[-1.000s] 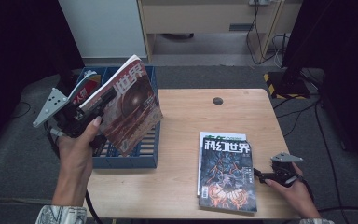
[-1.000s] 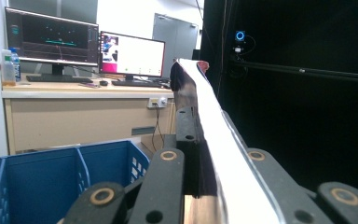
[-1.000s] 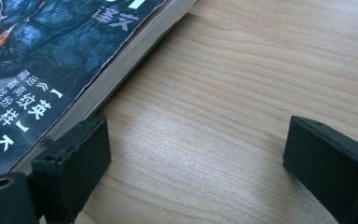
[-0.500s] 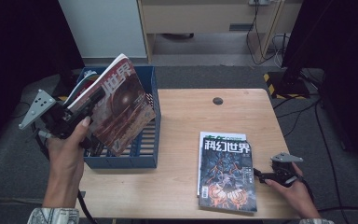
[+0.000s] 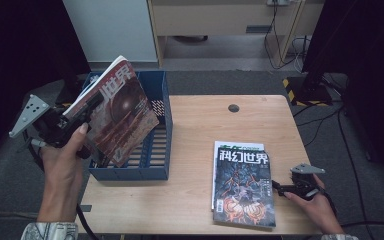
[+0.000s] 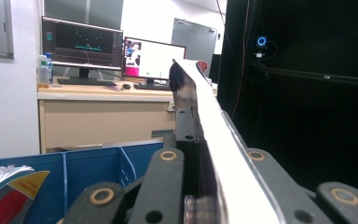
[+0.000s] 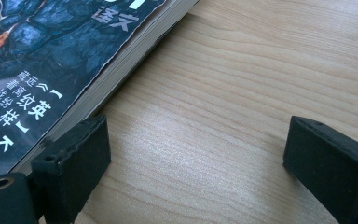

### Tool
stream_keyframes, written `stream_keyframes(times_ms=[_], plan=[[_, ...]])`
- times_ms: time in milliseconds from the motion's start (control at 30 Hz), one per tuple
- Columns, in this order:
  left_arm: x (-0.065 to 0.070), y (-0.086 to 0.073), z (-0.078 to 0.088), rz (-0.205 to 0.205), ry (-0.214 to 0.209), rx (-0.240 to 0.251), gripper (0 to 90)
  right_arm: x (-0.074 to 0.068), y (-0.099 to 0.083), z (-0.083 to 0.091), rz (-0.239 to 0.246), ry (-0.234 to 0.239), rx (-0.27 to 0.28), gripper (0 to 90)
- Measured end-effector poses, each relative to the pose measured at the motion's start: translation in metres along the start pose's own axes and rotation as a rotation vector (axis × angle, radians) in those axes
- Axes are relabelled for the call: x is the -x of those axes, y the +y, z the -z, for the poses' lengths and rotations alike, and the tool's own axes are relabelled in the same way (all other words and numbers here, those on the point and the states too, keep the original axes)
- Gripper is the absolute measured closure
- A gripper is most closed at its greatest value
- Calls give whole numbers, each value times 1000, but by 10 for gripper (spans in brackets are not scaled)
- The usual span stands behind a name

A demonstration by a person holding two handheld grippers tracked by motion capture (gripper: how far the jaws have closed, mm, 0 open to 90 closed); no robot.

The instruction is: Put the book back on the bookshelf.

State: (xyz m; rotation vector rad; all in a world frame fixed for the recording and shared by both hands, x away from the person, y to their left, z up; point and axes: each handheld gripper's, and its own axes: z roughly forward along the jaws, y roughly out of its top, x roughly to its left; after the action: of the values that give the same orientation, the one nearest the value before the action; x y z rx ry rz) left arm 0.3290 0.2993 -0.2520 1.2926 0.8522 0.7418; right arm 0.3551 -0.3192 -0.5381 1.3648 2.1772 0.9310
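Over the blue bin (image 5: 157, 150), the left gripper (image 5: 87, 107) pinches a magazine (image 5: 122, 117) (tilted); right gripper (image 7: 196, 154) spread.

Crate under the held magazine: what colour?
Blue. The slatted plastic crate sits at the table's left edge; the high view shows it best.

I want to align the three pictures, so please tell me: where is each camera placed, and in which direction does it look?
High view: above the person's side, looking forward and down on the table; both forearms show, the left gripper lifting a magazine over the blue bin.
Left gripper view: rides the left gripper, looking level past the bin at a desk with monitors; its jaws clamp the magazine.
Right gripper view: rides the right gripper, close above the wood, jaws open beside the magazine stack.
Shared: high and right views show that stack.
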Motion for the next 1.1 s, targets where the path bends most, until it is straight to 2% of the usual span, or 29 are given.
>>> stream_keyframes(times_ms=[133, 433, 633, 933, 1100], plan=[[-1, -1, 2, -6, 4, 2, 837, 0, 0, 0, -2, 4, -2, 76], [-8, -5, 5, 12, 6, 14, 837, -1, 1, -1, -1, 2, -2, 76], [-8, -6, 3, 0, 19, 0, 837, 0, 1, -1, 6, 7, -5, 75], [-8, -5, 5, -5, 13, 2, 837, -1, 1, -1, 4, 7, -6, 75], [-12, -7, 2, 8, 33, 10, 837, -1, 2, -1, 7, 9, -6, 75]])
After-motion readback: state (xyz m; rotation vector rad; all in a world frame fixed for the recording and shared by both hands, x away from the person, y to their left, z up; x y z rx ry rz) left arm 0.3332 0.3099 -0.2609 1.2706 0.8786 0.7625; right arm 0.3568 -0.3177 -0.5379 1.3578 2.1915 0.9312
